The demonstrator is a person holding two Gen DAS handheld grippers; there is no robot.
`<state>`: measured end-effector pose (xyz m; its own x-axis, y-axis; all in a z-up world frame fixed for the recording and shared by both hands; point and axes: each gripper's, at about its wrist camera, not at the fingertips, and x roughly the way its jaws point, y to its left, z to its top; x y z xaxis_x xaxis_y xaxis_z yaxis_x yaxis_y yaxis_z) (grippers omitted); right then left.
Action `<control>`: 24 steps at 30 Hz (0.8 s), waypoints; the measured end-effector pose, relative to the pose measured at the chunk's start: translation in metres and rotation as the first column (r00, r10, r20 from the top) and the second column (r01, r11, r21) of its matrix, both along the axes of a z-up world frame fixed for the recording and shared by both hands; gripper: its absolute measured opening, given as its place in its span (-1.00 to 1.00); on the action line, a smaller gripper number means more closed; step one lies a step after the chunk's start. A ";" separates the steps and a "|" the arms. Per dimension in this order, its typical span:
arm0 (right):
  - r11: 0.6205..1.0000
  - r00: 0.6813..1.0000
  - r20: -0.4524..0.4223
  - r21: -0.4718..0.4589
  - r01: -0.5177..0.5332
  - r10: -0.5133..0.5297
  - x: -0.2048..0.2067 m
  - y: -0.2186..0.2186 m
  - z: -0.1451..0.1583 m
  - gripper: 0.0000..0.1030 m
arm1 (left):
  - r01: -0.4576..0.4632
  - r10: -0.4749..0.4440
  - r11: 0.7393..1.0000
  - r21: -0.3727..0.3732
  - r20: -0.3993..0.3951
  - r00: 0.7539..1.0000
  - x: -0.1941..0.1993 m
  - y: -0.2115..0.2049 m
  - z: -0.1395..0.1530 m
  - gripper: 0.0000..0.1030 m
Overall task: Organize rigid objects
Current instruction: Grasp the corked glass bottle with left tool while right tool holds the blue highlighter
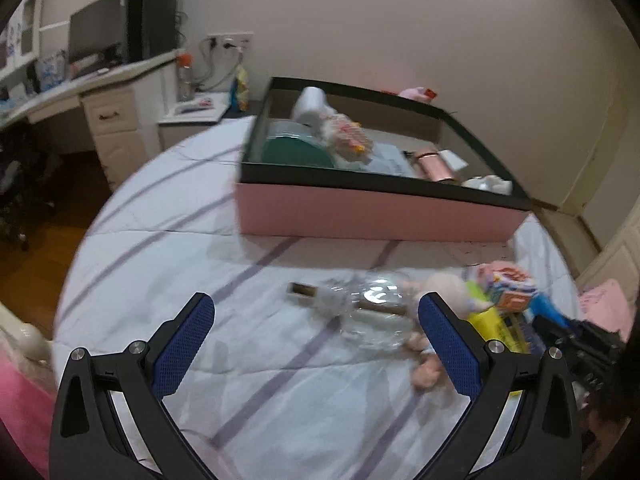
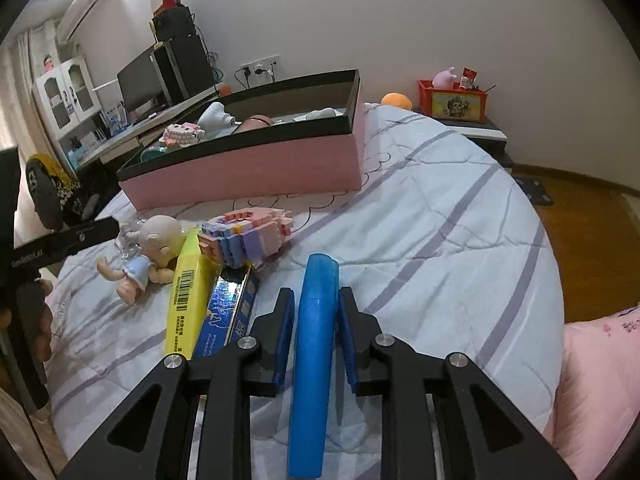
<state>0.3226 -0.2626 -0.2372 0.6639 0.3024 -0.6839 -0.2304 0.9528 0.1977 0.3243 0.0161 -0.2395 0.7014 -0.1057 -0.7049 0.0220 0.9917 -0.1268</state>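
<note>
My right gripper [image 2: 315, 308] is shut on a blue plastic tube-shaped object [image 2: 312, 360], held above the bed. My left gripper [image 1: 316, 320] is open and empty, low over the bedsheet, facing a clear plastic wrapper [image 1: 372, 316] and a small brown box [image 1: 302, 291]. A pink open box [image 1: 376, 216] holding several items stands on the bed; it also shows in the right wrist view [image 2: 248, 172]. A baby doll [image 2: 140, 252], a yellow box [image 2: 186, 292], a dark blue box [image 2: 228, 312] and a pastel block figure [image 2: 248, 236] lie on the sheet.
The bed has a white quilt with purple stripes [image 2: 440, 240]. A desk with a monitor [image 1: 96, 36] and a nightstand [image 1: 196, 114] stand left of the bed. A red crate [image 2: 452, 100] sits on a nightstand at the right. A pink pillow [image 2: 600, 380] lies at lower right.
</note>
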 end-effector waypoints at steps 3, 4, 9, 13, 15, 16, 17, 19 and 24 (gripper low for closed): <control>0.999 1.000 0.005 -0.033 -0.002 0.002 -0.001 0.005 0.000 -0.57 | 0.022 -0.021 1.000 0.012 -0.026 0.999 0.002 0.001 -0.006 1.00; 0.999 1.000 0.006 -0.045 -0.006 0.006 -0.002 0.007 0.000 -0.53 | 0.029 -0.028 0.999 0.021 -0.042 0.999 0.004 -0.002 -0.009 1.00; 0.998 1.000 0.010 -0.062 -0.009 0.009 -0.003 0.010 0.000 -0.53 | 0.076 -0.074 0.997 0.024 -0.074 0.995 0.012 -0.015 -0.019 1.00; 0.998 1.000 0.013 -0.058 -0.009 0.010 -0.003 0.009 0.000 -0.53 | 0.078 -0.077 0.997 0.009 -0.083 0.994 0.021 -0.016 -0.020 1.00; 0.998 1.000 0.013 -0.056 -0.009 0.010 -0.003 0.009 0.000 -0.53 | 0.068 -0.068 0.998 -0.003 -0.094 0.993 0.027 -0.014 -0.022 1.00; 0.998 1.000 0.013 -0.054 -0.009 0.010 -0.003 0.009 0.000 -0.53 | 0.063 -0.062 0.998 0.001 -0.099 0.993 0.030 -0.015 -0.024 1.00; 0.999 1.000 0.013 -0.053 -0.010 0.010 -0.003 0.008 0.000 -0.53 | 0.060 -0.059 0.998 0.011 -0.109 0.992 0.032 -0.015 -0.025 0.99; 0.999 1.000 0.013 -0.050 -0.010 0.010 -0.003 0.008 0.000 -0.53 | 0.063 -0.059 0.997 0.033 -0.112 0.992 0.033 -0.018 -0.026 0.99; 0.999 1.000 0.014 -0.052 -0.009 0.010 -0.003 0.008 0.000 -0.53 | 0.059 -0.051 0.995 0.076 -0.102 0.994 0.033 -0.021 -0.025 0.46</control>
<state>0.3194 -0.2547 -0.2372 0.6709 0.2733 -0.6893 -0.2421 0.9594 0.1447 0.3572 -0.0048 -0.2645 0.6220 -0.0834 -0.7786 0.0680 0.9963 -0.0524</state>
